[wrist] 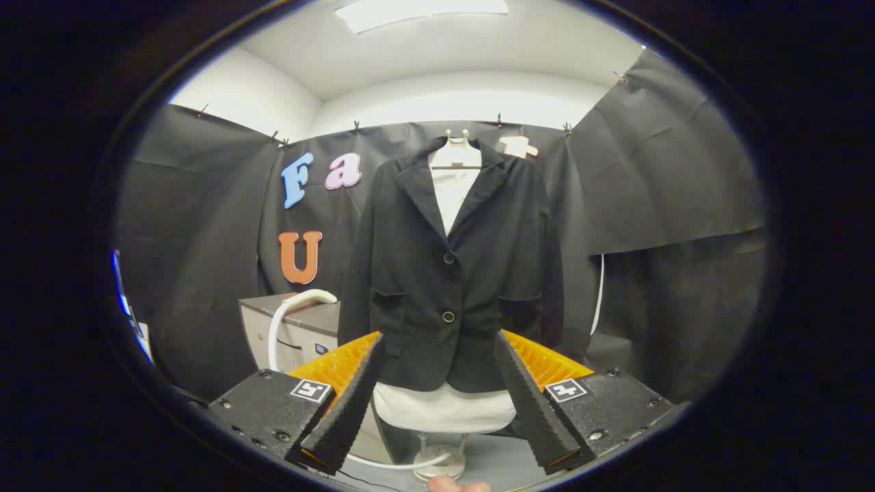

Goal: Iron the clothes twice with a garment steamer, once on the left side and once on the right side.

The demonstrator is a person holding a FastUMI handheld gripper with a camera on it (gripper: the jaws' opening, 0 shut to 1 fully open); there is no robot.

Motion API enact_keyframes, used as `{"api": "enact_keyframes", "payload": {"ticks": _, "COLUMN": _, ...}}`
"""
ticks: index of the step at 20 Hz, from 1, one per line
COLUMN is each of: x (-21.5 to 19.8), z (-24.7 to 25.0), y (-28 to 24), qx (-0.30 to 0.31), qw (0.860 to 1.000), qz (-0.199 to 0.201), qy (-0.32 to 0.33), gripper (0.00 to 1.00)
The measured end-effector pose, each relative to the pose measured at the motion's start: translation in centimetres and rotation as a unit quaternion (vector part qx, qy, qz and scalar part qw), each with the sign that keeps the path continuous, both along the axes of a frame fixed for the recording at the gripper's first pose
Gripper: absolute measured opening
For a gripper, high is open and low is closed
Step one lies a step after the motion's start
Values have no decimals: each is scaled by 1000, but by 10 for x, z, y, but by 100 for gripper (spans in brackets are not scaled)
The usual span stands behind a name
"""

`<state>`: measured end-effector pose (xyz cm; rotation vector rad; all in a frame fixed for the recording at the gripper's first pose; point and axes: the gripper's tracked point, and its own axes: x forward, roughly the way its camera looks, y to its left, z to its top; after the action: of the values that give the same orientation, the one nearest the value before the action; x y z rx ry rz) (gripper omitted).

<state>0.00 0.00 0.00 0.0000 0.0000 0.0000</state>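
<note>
Gripper (444, 342) is facing the booth's back wall with its jaws standing spread wide, nothing between them and nothing being pinched

Black buttoned suit jacket (451, 273) is hanging on a white mannequin torso (444, 410) on a stand, straight ahead of the jaws and well beyond the fingertips; its long axis is running vertically, roughly centred on the gap between the fingers

Garment steamer: no steamer head is being held. A white curved hose (287, 321) is arcing up beside a grey cabinet (301, 335), left of the jacket and beyond the left finger; I judge this to belong to the steamer, head itself not identifiable

Judgement: task is sitting at its start, neither jacket side ironed yet. Coming move is likely needing a swing left toward the hose before any pass down the jacket
</note>
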Motion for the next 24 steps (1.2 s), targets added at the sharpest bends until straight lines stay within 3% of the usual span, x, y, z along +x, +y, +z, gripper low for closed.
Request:
{"api": "enact_keyframes", "payload": {"ticks": 16, "x": 19, "z": -20, "y": -3, "qx": 3, "qw": 999, "qz": -17, "qy": 28, "gripper": 99}}
{"api": "enact_keyframes", "payload": {"ticks": 24, "x": 36, "z": -35, "y": 67, "qx": 7, "qw": 997, "qz": 17, "qy": 73, "gripper": 99}}
